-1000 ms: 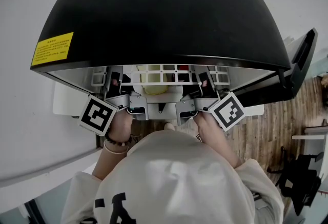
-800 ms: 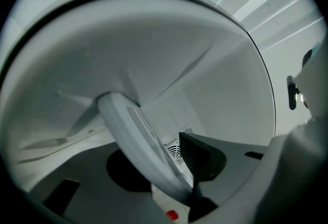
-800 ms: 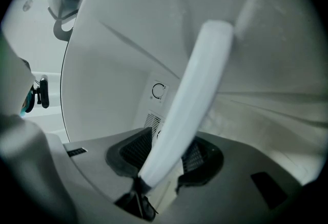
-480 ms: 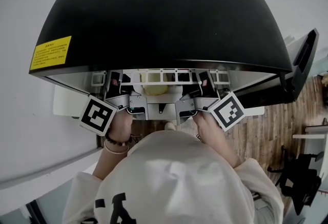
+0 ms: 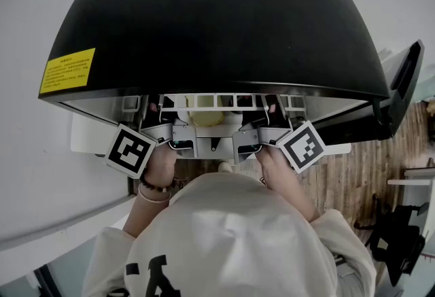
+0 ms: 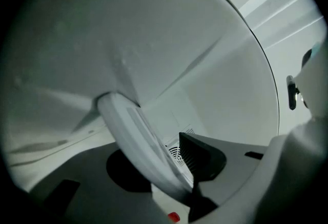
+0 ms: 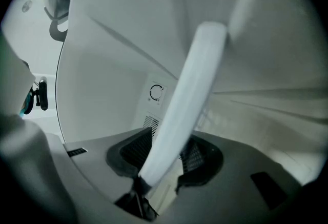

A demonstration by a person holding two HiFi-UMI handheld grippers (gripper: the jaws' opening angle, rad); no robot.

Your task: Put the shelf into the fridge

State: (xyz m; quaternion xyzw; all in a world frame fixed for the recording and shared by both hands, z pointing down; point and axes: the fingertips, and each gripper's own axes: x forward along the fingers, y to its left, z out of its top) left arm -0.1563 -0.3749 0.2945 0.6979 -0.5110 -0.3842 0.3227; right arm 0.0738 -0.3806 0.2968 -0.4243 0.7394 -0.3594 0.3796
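Most of the shelf [image 5: 224,100] hidden under the fridge top [image 5: 217,17] in the head view, yellow label [image 5: 66,70] print too small to be read, shelf rim blurred in both gripper views

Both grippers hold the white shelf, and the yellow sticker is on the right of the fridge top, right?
Not quite: the head view shows the yellow sticker on the left of the fridge top, not the right. The rest stands.
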